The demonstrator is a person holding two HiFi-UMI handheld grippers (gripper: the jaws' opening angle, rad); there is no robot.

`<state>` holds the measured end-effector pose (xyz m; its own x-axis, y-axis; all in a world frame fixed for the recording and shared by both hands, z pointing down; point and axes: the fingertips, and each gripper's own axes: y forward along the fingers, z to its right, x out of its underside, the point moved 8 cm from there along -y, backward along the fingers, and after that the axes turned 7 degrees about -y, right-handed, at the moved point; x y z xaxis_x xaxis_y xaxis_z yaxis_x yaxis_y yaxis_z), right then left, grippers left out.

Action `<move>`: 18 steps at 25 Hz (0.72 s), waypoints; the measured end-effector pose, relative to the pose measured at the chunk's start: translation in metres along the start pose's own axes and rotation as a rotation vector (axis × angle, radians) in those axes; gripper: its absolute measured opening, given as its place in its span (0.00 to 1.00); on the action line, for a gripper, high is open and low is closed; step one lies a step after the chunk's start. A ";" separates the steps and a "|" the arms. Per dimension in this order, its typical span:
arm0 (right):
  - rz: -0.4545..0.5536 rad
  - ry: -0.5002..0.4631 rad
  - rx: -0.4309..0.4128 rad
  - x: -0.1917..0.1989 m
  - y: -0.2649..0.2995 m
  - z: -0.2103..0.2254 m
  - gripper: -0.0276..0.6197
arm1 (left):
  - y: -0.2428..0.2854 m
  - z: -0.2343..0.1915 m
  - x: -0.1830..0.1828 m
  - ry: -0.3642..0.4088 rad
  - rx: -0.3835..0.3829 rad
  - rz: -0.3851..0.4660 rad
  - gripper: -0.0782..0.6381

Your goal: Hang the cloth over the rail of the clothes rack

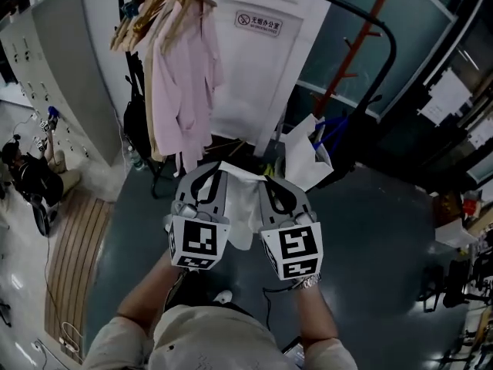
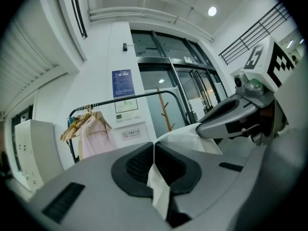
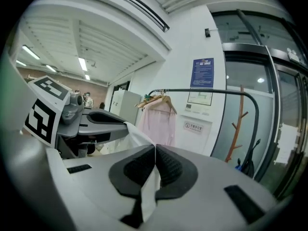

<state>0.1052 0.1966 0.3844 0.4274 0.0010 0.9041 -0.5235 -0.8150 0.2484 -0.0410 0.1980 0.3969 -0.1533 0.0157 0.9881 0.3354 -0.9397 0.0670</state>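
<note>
My left tool (image 2: 154,147) is closed tight on the white cloth (image 1: 243,206), and a fold of the fabric is squeezed between its dark ribbed pads. My right tool (image 3: 155,149) is closed the same way, its pads pinching another part of the cloth's upper edge, with a strip of fabric hanging down below them. I hold the two tools side by side, close together and about level. The cloth stretches between them and sags beneath, clear of the floor (image 1: 377,230).

The cloth is in the air in front of me, not on the rail (image 1: 375,23) of the clothes rack, which curves in a black arc ahead of and above the tools. At the rail's left end a pink garment (image 1: 182,83) hangs among a bunch of wooden hangers (image 1: 150,10). Behind the rack stands a white wall panel with a small sign (image 1: 258,23), and beside it a reddish-brown coat stand (image 1: 356,43) against glass doors. A white bag (image 1: 302,159) sits at the foot of the rack. The floor below is dark and glossy, and at the far left a person (image 1: 27,177) sits low down near a wooden strip (image 1: 73,260).
</note>
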 end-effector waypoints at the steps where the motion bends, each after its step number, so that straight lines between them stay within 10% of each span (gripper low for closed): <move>1: 0.022 -0.013 0.018 -0.012 0.008 0.014 0.07 | 0.014 -0.007 -0.013 0.017 0.014 0.028 0.13; 18: 0.331 -0.397 0.394 -0.255 0.160 0.216 0.07 | 0.246 -0.160 -0.252 0.446 0.010 0.589 0.13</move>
<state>0.0713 -0.0594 0.1187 0.5692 -0.4393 0.6950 -0.3970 -0.8871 -0.2355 -0.0687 -0.0913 0.1426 -0.3076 -0.6329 0.7105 0.4865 -0.7463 -0.4542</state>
